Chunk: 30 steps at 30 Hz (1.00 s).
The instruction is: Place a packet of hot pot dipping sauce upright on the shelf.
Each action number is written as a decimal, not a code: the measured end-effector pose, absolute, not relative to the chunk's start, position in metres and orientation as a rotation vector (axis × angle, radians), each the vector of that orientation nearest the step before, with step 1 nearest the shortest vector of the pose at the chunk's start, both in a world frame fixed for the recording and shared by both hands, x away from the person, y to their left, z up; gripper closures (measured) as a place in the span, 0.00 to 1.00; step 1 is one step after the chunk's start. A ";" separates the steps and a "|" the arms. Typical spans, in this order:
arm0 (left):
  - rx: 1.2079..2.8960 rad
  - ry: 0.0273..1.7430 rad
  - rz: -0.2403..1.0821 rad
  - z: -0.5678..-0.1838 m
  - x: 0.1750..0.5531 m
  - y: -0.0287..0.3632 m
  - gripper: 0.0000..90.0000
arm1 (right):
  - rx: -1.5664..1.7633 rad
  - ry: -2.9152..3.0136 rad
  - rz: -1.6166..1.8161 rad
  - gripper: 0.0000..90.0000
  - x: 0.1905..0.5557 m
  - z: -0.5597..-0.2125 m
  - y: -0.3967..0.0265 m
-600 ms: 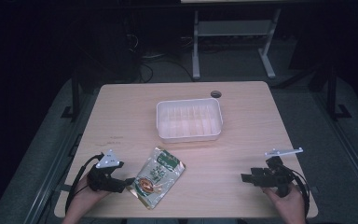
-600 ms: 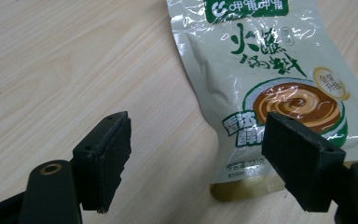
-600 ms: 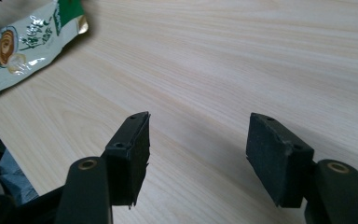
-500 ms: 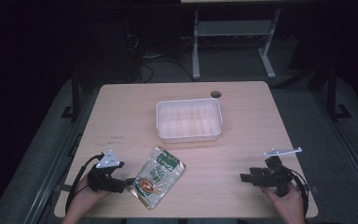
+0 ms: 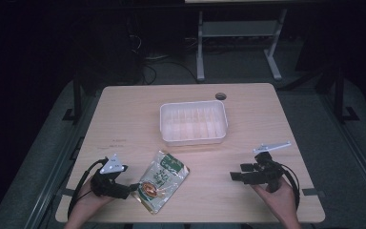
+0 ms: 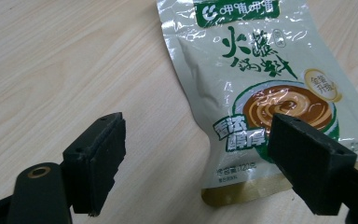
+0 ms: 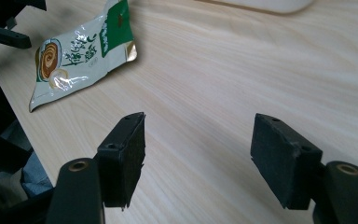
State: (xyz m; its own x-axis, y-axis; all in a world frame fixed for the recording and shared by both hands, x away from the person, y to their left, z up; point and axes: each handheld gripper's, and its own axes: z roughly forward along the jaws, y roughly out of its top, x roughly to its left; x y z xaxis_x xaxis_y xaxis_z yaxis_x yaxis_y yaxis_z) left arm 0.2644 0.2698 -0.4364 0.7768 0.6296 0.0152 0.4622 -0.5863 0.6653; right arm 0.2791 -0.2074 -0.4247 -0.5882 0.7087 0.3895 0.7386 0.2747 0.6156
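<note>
A green and silver snack packet (image 5: 162,180) with a brown bowl picture lies flat near the table's front, left of centre. My left gripper (image 5: 132,188) rests just left of it, open, jaws pointing at the packet's lower corner. In the left gripper view the packet (image 6: 261,84) lies ahead and my left gripper (image 6: 200,154) stands wide, one jaw over the packet's bottom edge, nothing pinched. My right gripper (image 5: 234,176) sits at the front right, open and pointing left. In the right gripper view my right gripper (image 7: 198,149) hangs over bare wood, with the packet (image 7: 79,51) far off.
An empty white plastic tray (image 5: 194,121) stands at the middle of the wooden table (image 5: 133,114). A round cable hole (image 5: 220,96) sits behind the tray. Dark floor and a metal stand (image 5: 238,28) lie beyond the far edge.
</note>
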 end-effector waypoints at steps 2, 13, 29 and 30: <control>2.299 0.801 0.328 -0.436 0.264 0.269 0.20 | -1.389 -2.487 -1.232 0.37 0.282 -0.423 -0.201; 2.327 0.781 0.302 -0.439 0.264 0.264 0.24 | -1.304 -2.496 -1.221 0.35 0.299 -0.416 -0.177; 2.335 0.734 0.258 -0.441 0.264 0.256 0.39 | -1.153 -2.596 -1.083 0.40 0.330 -0.418 -0.101; 2.346 0.719 0.250 -0.442 0.264 0.255 0.41 | -1.125 -2.613 -1.067 0.40 0.333 -0.417 -0.092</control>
